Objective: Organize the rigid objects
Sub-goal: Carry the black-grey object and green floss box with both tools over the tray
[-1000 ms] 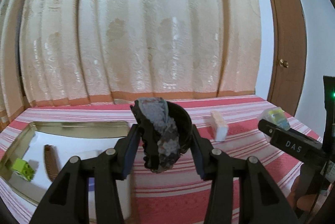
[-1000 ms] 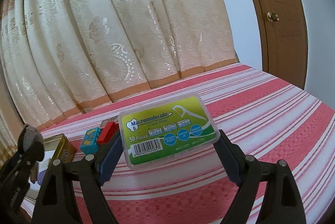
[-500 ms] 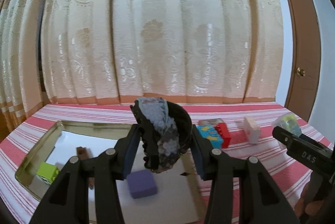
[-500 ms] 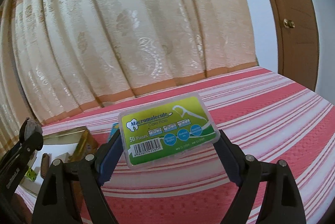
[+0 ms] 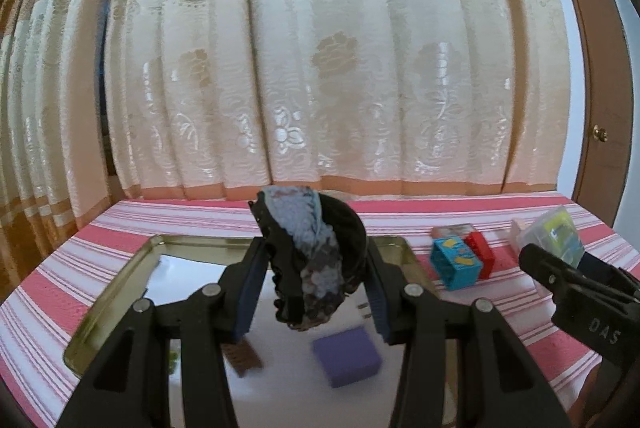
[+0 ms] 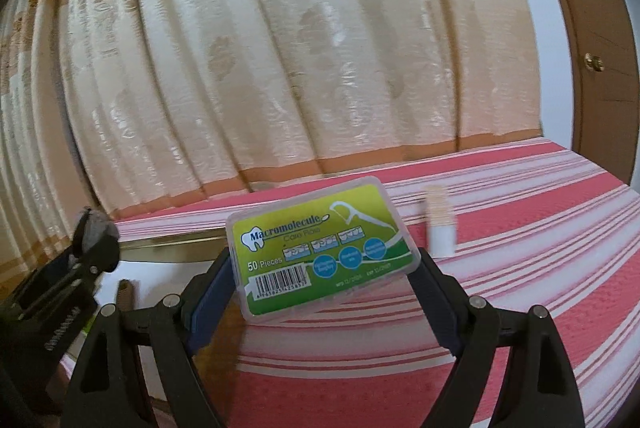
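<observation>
two claws level above tray (image 5: 120,280), left claw (image 5: 314,292) clamping hair clip (image 5: 308,260), right claw (image 6: 322,292) clamping floss box (image 6: 320,248)

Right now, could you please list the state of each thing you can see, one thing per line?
Left gripper: shut on the dark hair claw clip.
Right gripper: shut on the clear plastic floss-pick box with green label, lid closed.
Gold metal tray: open, holding a purple block.
Brown wooden door: closed.

Both grippers, loads held, have swung leftward over the tray (image 5: 120,280).
</observation>
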Demonstrator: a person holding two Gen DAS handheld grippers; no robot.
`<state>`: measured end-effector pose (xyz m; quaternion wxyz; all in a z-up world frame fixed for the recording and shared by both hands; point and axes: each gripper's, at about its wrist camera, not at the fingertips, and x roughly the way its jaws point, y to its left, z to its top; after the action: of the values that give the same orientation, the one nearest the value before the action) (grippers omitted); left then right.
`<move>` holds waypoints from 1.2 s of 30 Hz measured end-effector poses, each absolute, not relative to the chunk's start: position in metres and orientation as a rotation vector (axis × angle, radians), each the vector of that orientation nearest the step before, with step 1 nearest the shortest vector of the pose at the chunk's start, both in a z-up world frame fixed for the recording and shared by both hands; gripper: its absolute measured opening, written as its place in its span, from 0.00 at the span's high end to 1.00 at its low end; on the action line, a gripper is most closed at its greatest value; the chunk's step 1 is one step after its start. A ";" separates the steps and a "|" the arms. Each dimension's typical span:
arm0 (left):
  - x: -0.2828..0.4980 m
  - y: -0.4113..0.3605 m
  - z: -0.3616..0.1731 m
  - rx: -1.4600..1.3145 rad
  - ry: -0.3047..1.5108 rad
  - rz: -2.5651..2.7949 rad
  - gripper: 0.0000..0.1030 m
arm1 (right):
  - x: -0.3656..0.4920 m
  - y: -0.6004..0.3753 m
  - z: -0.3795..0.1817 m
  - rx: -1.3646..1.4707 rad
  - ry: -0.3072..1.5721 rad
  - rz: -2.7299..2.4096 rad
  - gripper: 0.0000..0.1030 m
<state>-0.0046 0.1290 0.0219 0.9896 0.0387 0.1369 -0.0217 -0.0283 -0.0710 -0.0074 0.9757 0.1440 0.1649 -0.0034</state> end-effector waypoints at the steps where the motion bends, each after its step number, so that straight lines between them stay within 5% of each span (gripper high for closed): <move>1: -0.004 0.132 0.022 0.073 0.278 -0.037 0.55 | -0.027 -0.065 -0.007 0.292 0.333 0.004 0.16; 36: 0.024 0.217 0.006 0.039 0.433 0.252 0.55 | 0.014 0.051 -0.008 0.206 0.449 0.160 0.16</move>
<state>0.0237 0.2166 0.0056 0.9686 0.0194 0.2141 0.1248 0.0140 0.0513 -0.0084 0.9665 0.1019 0.2219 0.0792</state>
